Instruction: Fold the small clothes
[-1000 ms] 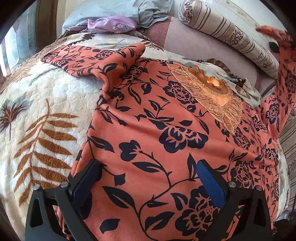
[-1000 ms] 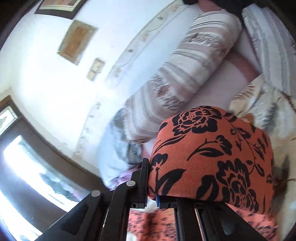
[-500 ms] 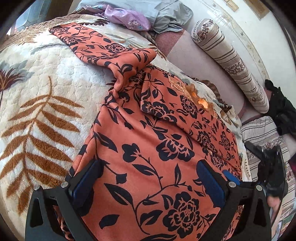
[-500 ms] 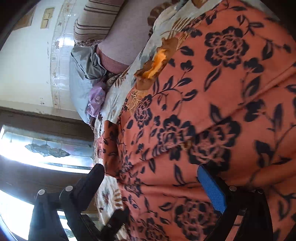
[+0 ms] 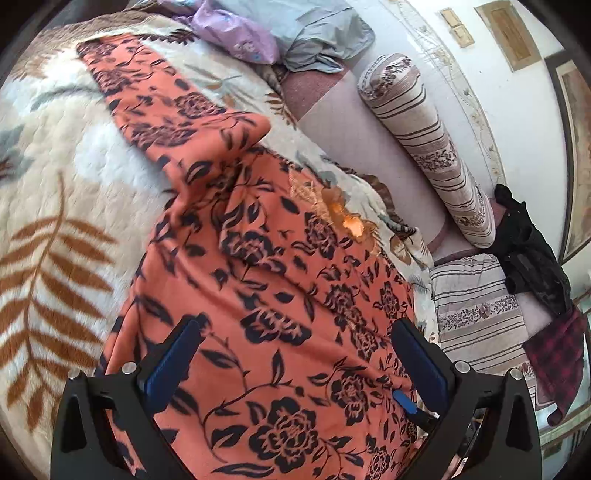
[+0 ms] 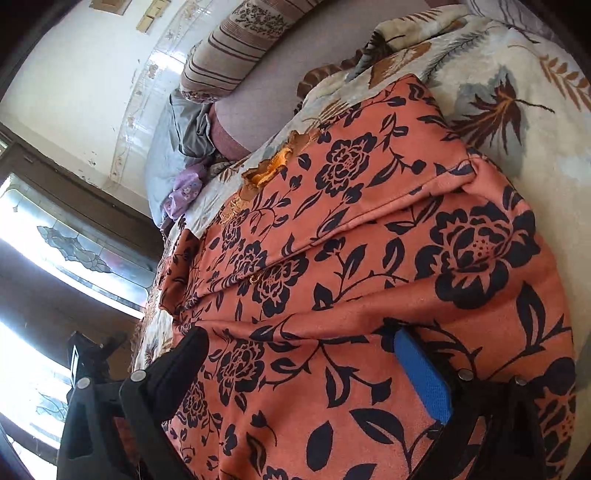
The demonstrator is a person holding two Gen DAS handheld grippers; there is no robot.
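From my left camera I see a cream blanket (image 5: 55, 206) with brown leaf print covering the bed, and on it lies the orange garment (image 5: 258, 295) with black flowers. One sleeve (image 5: 155, 110) stretches away to the far left, flat on the blanket; the other side is folded in over the body, so a diagonal edge crosses the cloth. At the far end sit a lilac cloth (image 5: 236, 33) and a grey cloth (image 5: 317, 40), bunched together. A striped bolster (image 5: 432, 147) lies along the right by the wall, with a black garment (image 5: 532, 247) and a dark red plaid cloth (image 5: 557, 354) beyond it on the right.

Nothing stands between my grippers and the garment. The left gripper (image 5: 295, 354) has its jaws spread wide over the near part of the cloth, gripping nothing that I can see.

Through the right camera the folded-over flap (image 6: 369, 192) shows clearly, its hem running across the body. The right gripper (image 6: 306, 373) is also spread to its widest, close above the garment with no fabric pinched between its pads. A bright window (image 6: 55, 266) is at the left.
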